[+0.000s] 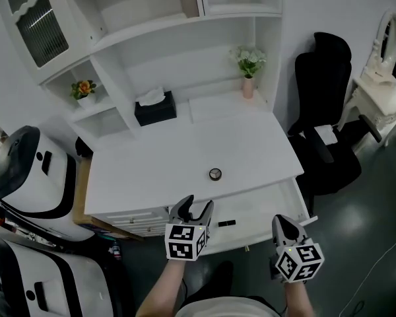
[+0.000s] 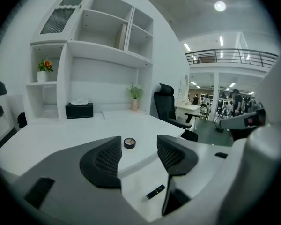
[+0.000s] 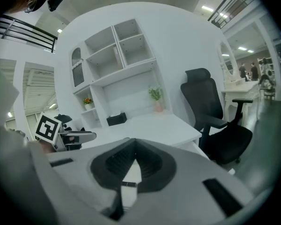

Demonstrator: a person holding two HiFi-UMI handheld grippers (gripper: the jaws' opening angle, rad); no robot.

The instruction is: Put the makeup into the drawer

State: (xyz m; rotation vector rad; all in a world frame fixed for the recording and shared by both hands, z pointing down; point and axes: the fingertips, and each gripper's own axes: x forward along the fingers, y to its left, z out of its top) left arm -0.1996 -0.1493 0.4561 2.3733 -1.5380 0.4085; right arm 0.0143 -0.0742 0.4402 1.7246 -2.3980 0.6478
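Makeup compact [image 1: 215, 174] mid-frame on the white desk [image 1: 152, 170] in head view, just above the open drawer [image 1: 264, 210] with a black stick [image 1: 227, 223] inside. Left gripper view: left gripper [image 2: 139, 142] released, compact seen between the jaws, untouched. Right gripper view: right gripper [image 3: 133, 142] clenched, tips together.

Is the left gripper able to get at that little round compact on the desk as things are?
Probably yes. The left gripper points at the round compact with jaws apart and empty, and only bare desk top lies between.
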